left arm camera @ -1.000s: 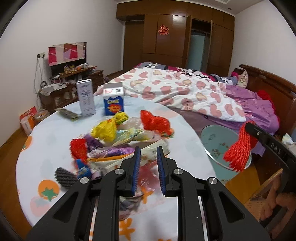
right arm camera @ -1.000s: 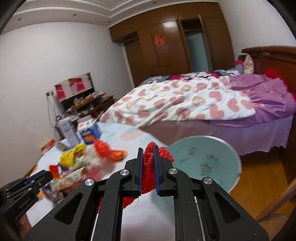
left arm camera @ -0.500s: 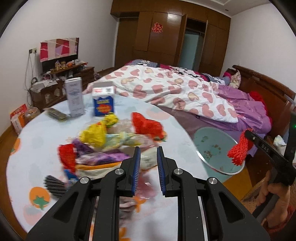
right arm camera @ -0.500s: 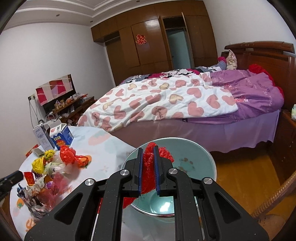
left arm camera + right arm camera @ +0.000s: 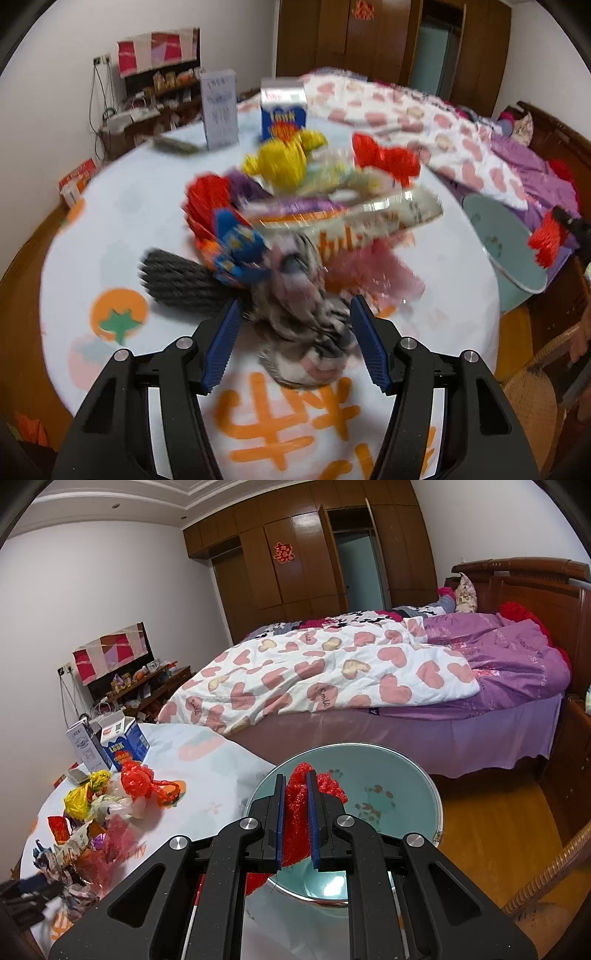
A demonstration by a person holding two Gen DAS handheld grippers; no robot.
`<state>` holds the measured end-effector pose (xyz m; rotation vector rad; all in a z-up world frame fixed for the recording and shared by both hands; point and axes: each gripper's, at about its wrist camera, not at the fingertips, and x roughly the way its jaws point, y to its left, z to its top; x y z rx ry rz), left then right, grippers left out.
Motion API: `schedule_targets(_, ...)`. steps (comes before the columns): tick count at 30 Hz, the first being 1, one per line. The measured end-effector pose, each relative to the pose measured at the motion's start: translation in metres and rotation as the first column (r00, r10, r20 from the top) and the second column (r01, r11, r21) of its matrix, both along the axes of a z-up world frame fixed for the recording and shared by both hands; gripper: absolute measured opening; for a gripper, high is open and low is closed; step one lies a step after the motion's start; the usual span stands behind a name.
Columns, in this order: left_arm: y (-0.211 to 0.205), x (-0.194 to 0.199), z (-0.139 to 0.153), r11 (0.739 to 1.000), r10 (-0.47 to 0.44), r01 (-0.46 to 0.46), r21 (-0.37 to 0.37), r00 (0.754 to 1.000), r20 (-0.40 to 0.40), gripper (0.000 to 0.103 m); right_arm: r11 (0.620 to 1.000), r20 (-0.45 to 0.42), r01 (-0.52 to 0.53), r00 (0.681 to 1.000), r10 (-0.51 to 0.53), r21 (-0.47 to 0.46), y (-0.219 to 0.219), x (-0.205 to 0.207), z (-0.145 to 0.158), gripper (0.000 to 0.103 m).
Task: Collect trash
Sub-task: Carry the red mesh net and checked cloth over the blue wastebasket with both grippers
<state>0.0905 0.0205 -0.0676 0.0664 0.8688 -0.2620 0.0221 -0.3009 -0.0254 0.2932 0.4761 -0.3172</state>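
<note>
A pile of wrappers and bags (image 5: 314, 221) lies on the round table (image 5: 129, 229); it also shows in the right wrist view (image 5: 103, 812). My left gripper (image 5: 295, 339) is open, its jaws either side of a crumpled grey patterned wrapper (image 5: 306, 332) at the pile's near edge. My right gripper (image 5: 295, 812) is shut on a red foam net (image 5: 299, 812) and holds it over the rim of the teal bin (image 5: 388, 786). The net (image 5: 546, 236) and bin (image 5: 509, 240) also show at the right of the left wrist view.
Two cartons, blue (image 5: 283, 114) and grey (image 5: 218, 109), stand at the table's far side. A bed with a heart quilt (image 5: 332, 672) lies behind. A wicker chair (image 5: 546, 878) stands at the right on the wooden floor.
My left gripper has opened wide and dropped close to the pile, around the grey wrapper. My right gripper has carried the red net further over the bin.
</note>
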Motion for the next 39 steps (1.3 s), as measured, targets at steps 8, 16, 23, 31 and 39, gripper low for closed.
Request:
schedule_targets(8, -0.011, -0.006, -0.002, 0.999, -0.039, 0.039, 0.026, 0.999, 0.033, 0.032, 1.0, -0.003, 0.015, 1.0, -0.015, -0.008, -0.003, -0.002, 0.0, 0.011)
schedule_targets(16, -0.046, -0.007, 0.044, 0.989, -0.145, 0.148, -0.008, 0.979, 0.146, 0.032, 0.997, -0.014, 0.061, 0.998, -0.061, -0.04, -0.026, -0.003, -0.001, 0.011)
schedule_targets(23, -0.097, 0.013, 0.059, 0.972, -0.23, 0.236, -0.011, 0.955, 0.185, 0.032, 0.993, -0.052, 0.088, 0.994, -0.092, -0.078, -0.046, 0.002, -0.008, 0.011)
schedule_targets(31, -0.107, 0.035, 0.066, 0.971, -0.218, 0.231, -0.059, 0.961, 0.17, 0.032, 0.994, -0.096, 0.076, 0.992, -0.084, -0.082, -0.059, 0.017, -0.02, 0.011)
schedule_targets(39, -0.078, 0.041, 0.096, 0.977, -0.163, 0.19, -0.1, 0.959, 0.234, 0.032, 0.995, -0.11, 0.062, 0.991, -0.07, -0.073, -0.063, 0.028, -0.025, 0.011)
